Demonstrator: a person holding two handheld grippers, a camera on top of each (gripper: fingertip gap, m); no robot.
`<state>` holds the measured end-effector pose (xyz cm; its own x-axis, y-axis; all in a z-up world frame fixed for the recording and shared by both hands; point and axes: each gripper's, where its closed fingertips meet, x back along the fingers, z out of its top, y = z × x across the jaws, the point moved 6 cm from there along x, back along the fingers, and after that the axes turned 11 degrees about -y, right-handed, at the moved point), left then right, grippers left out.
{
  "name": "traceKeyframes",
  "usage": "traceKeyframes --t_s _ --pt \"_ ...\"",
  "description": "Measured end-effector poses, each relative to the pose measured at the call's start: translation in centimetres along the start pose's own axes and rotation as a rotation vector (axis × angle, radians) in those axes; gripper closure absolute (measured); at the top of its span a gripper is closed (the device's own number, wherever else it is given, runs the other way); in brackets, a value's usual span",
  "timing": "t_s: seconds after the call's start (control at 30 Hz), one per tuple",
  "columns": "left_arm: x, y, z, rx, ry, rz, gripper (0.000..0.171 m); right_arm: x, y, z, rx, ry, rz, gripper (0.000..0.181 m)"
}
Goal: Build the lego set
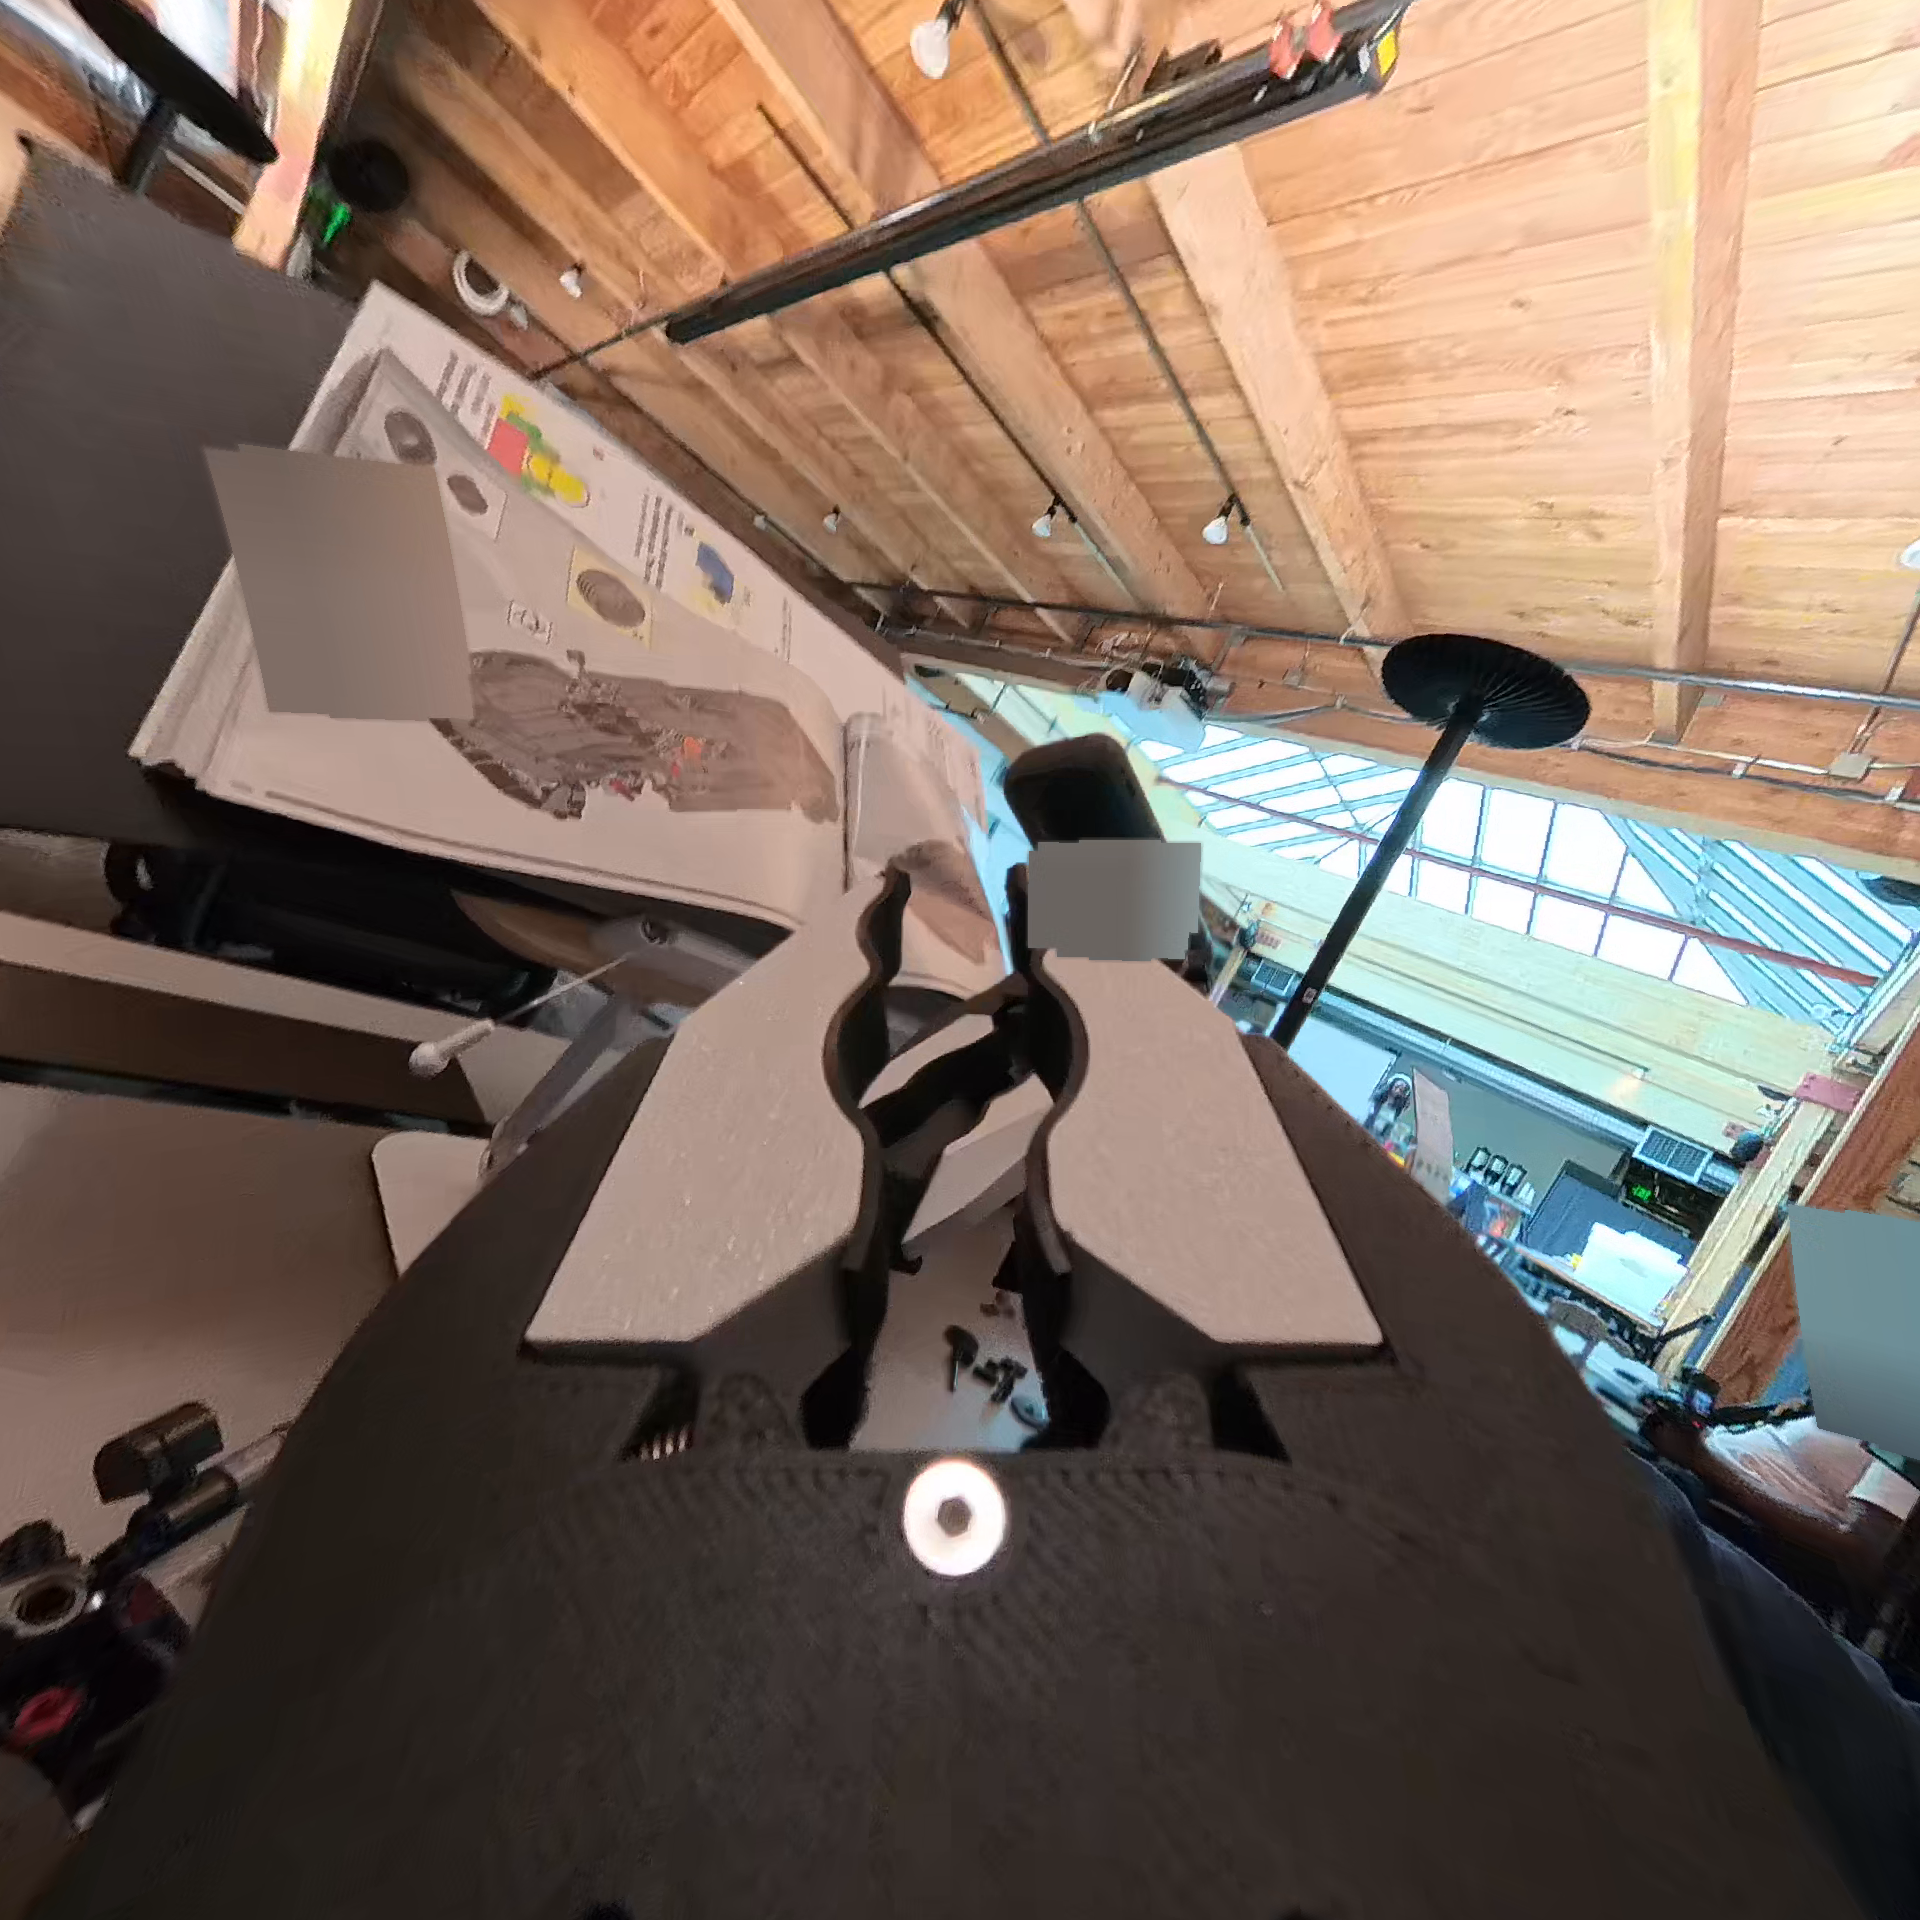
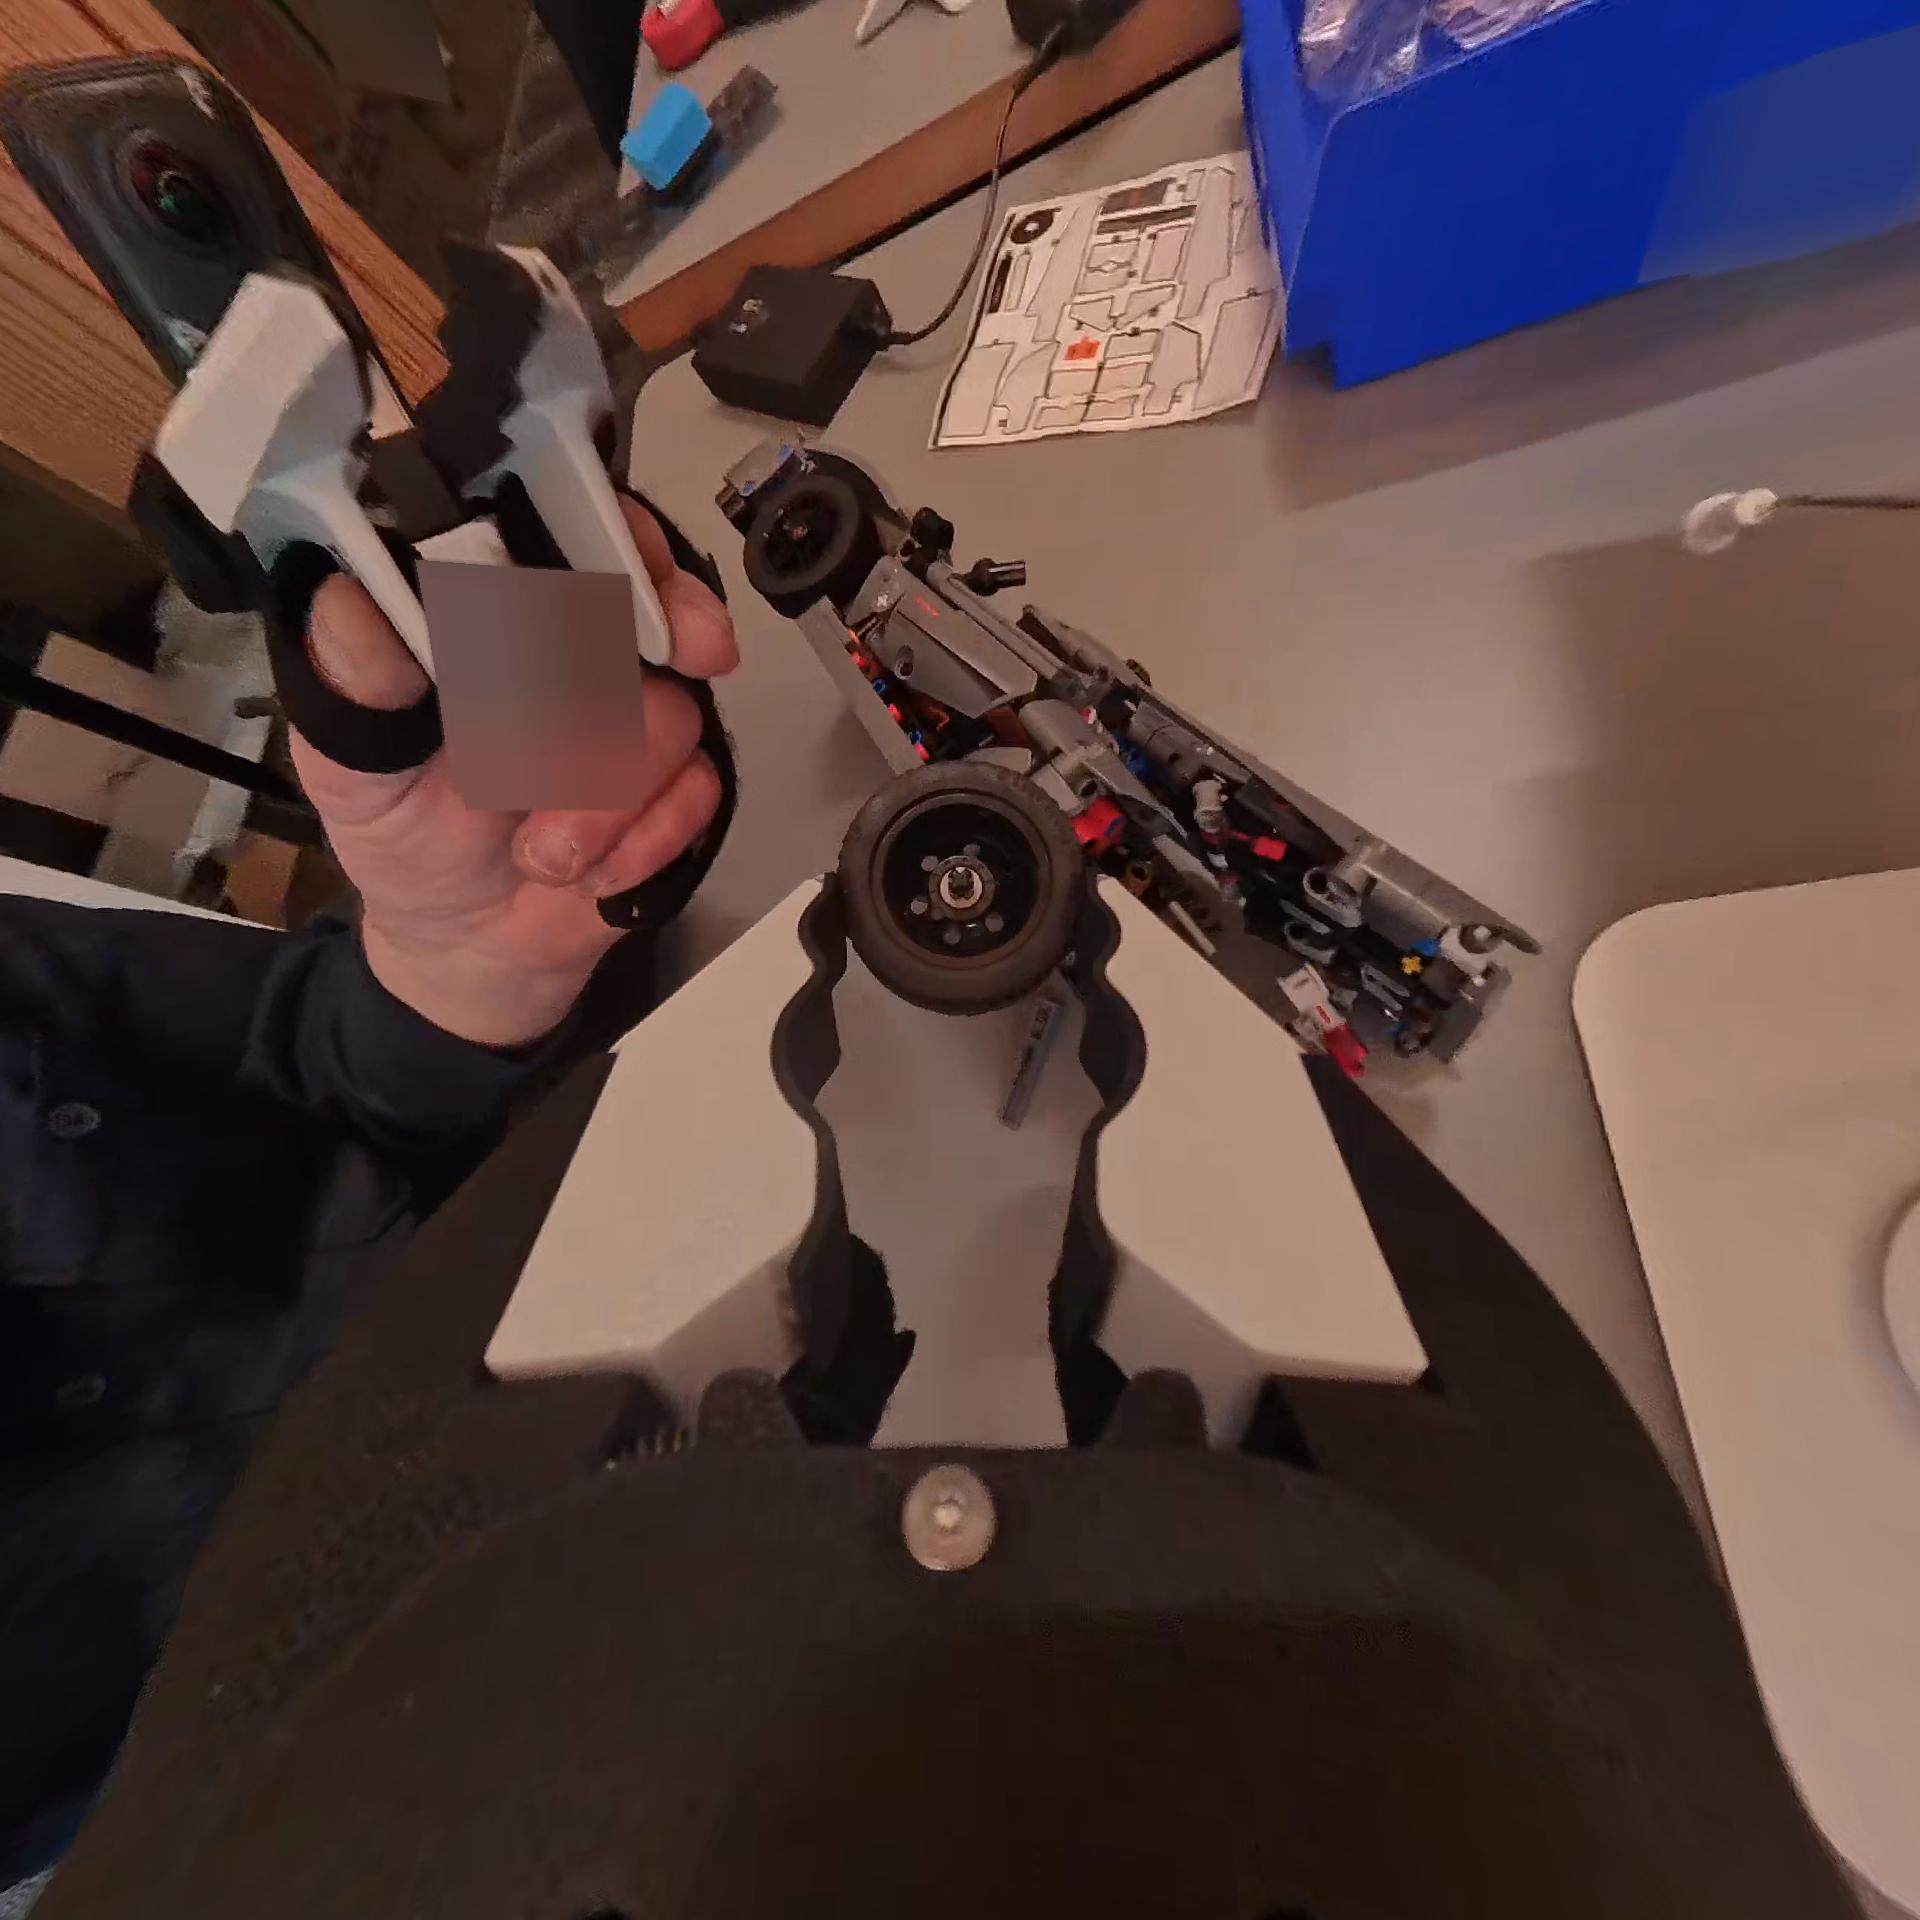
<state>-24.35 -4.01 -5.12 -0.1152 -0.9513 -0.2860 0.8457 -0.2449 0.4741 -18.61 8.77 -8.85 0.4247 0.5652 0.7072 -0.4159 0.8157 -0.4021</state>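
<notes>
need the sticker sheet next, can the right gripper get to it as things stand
Probably not directly. The right gripper sits open around the lego car's wheel, and the car lies between it and the sticker sheet, so it would need to lift over.

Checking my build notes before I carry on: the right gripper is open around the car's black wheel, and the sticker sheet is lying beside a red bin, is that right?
Not quite: the bin is blue, not red. The right wrist view shows the sticker sheet lying beside it on the grey table. The rest holds: the right gripper is open around the black wheel of the car.
</notes>
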Motion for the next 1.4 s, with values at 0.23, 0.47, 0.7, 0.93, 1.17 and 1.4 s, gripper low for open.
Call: traceKeyframes --t_s 0.23,0.47,0.7,0.93,1.17,1.4 --pt "-1.7 -1.6 -2.3 0.071 -0.185 0.046 0.155 -1.5 1.5 0.0 0.015 -0.067 -0.089 0.139" --pt "-2.5 -2.1 -3.5 0.053 -0.272 0.081 0.155 -2.2 2.0 -0.5 0.040 -0.110 -0.100 0.139" --pt "-3.0 -2.5 -4.3 0.053 -0.337 0.086 0.157 -2.3 2.3 -0.6 0.055 -0.114 -0.121 0.139" --pt "-3.1 -2.3 -4.4 -0.119 -0.420 0.168 0.161 -2.5 1.9 -0.5 0.090 -0.146 -0.174 0.139" --pt "-4.1 -2.2 -6.6 -0.442 -0.646 0.293 0.171 -2.6 1.5 -0.7 0.139 -0.172 -0.231 0.139" --pt "-4.3 -2.4 -7.5 -0.638 -0.739 0.356 0.171 -3.0 1.4 -0.9 0.174 -0.194 -0.259 0.139"
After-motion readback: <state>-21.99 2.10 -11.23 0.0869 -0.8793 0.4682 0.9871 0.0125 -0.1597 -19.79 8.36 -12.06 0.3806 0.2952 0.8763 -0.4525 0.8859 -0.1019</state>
